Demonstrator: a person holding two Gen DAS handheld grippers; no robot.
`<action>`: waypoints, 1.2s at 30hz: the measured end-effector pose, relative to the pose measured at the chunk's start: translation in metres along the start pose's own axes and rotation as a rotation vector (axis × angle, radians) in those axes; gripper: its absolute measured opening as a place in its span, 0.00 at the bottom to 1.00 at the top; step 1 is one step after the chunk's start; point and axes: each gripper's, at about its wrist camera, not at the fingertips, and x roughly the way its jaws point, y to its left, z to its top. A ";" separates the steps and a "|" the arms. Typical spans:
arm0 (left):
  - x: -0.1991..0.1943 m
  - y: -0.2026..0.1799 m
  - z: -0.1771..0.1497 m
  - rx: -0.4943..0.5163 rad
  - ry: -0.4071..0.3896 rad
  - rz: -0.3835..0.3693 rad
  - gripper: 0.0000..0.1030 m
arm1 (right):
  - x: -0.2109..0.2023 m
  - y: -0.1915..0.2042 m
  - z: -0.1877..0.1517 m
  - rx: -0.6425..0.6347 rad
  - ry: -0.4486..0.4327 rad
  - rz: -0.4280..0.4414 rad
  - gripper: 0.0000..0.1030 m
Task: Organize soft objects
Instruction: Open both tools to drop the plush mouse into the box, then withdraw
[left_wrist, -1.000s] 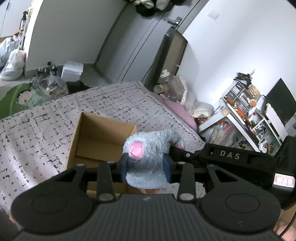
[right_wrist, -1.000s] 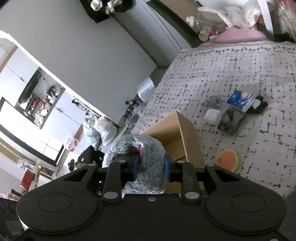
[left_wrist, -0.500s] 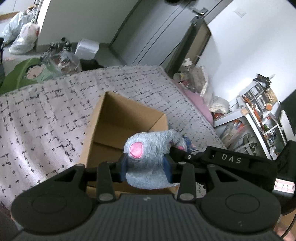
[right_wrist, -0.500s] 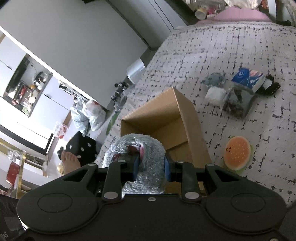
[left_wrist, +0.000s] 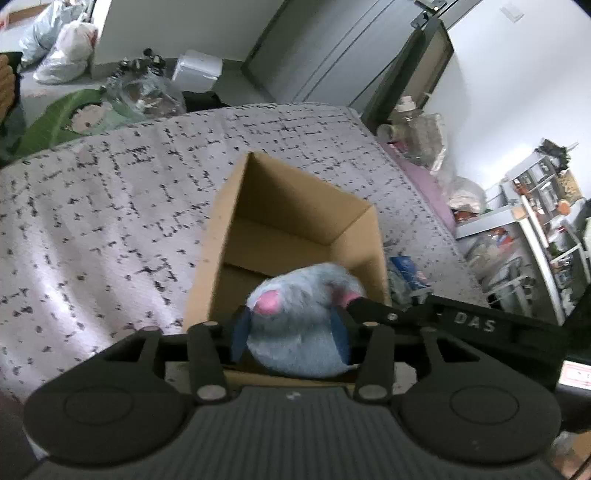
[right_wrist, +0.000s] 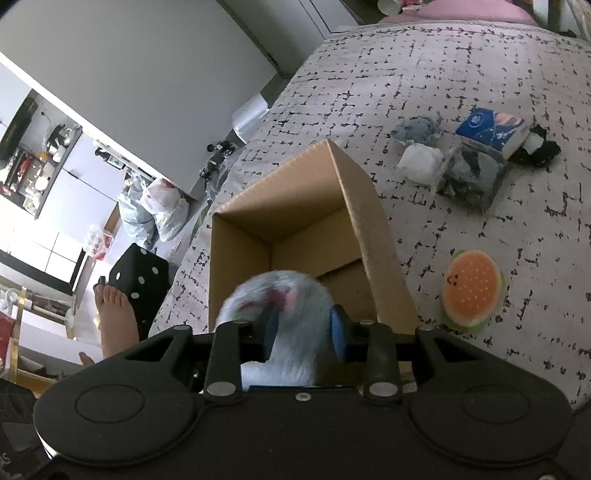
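Observation:
A grey plush toy with pink patches (left_wrist: 299, 325) is held between both grippers over the near end of an open cardboard box (left_wrist: 236, 206). My left gripper (left_wrist: 291, 332) is shut on the toy. My right gripper (right_wrist: 301, 332) is shut on the same toy (right_wrist: 284, 317) from the other side; its black body shows in the left wrist view (left_wrist: 461, 325). The box (right_wrist: 354, 206) stands on the patterned bed cover and looks empty inside.
On the bed right of the box lie a burger-shaped plush (right_wrist: 471, 288), a clear bag of dark items (right_wrist: 469, 177), a white wad (right_wrist: 421, 162), a grey plush (right_wrist: 417, 129) and a blue tissue pack (right_wrist: 491, 129). A bare foot (right_wrist: 114, 314) stands beside the bed.
Both grippers have carried the grey toy forward and down over the box. The box now fills more of both views and the toy hangs above its near wall.

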 end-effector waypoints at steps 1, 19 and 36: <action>-0.001 0.000 0.000 0.002 0.003 0.006 0.52 | -0.001 -0.001 0.000 0.007 -0.001 0.003 0.35; -0.041 -0.042 0.003 0.087 -0.080 0.097 0.85 | -0.065 -0.022 0.006 0.049 -0.114 0.094 0.90; -0.088 -0.085 0.002 0.163 -0.217 0.179 1.00 | -0.122 -0.033 0.003 -0.118 -0.219 0.046 1.00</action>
